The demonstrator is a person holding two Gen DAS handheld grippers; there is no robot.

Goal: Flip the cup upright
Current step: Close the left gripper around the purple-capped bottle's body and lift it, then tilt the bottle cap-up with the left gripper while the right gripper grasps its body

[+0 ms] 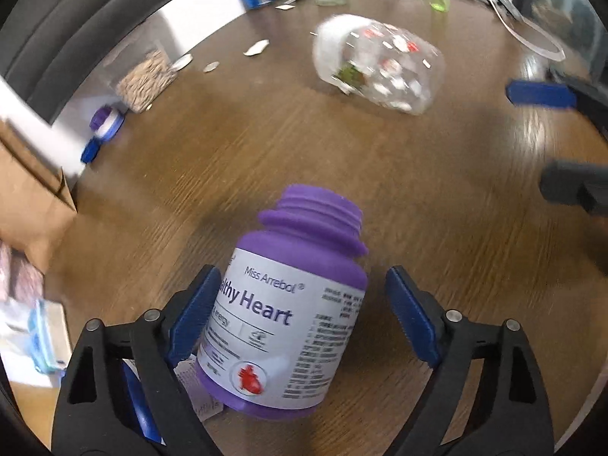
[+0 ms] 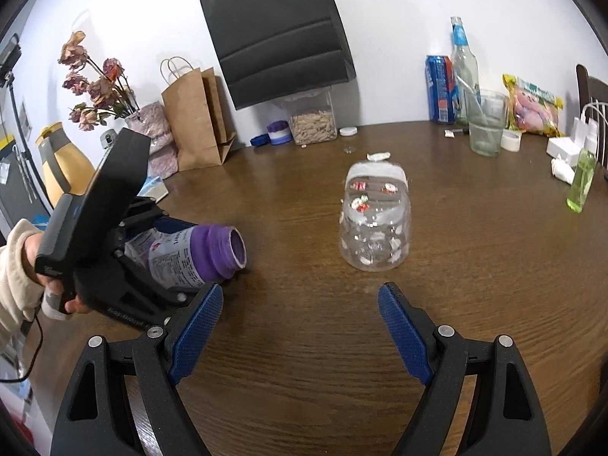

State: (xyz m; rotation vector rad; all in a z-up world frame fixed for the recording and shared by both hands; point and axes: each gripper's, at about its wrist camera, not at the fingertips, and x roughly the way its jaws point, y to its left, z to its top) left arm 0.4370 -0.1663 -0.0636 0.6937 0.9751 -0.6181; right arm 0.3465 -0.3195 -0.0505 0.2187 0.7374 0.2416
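Note:
A clear plastic cup (image 2: 374,224) with small red and white prints lies on its side on the brown wooden table (image 2: 475,266), one end whitish. The left wrist view shows the cup (image 1: 380,68) far ahead and blurred. My right gripper (image 2: 300,288) is open just short of the cup, with nothing between its fingers. My left gripper (image 1: 303,271) is open around a lidless purple "Healthy Heart" bottle (image 1: 281,323). The bottle leans on the left pad (image 1: 197,311), and a gap shows at the right pad (image 1: 412,323). A hand holds the left gripper's body (image 2: 114,247) left of the cup.
Along the table's back edge stand a brown paper bag (image 2: 197,121), a black bag (image 2: 281,34), a seed-filled container (image 2: 313,123), a purple-and-white cap (image 2: 279,133), a blue can (image 2: 440,89), a glass bottle (image 2: 463,72), a tumbler (image 2: 486,125) and a green bottle (image 2: 581,180).

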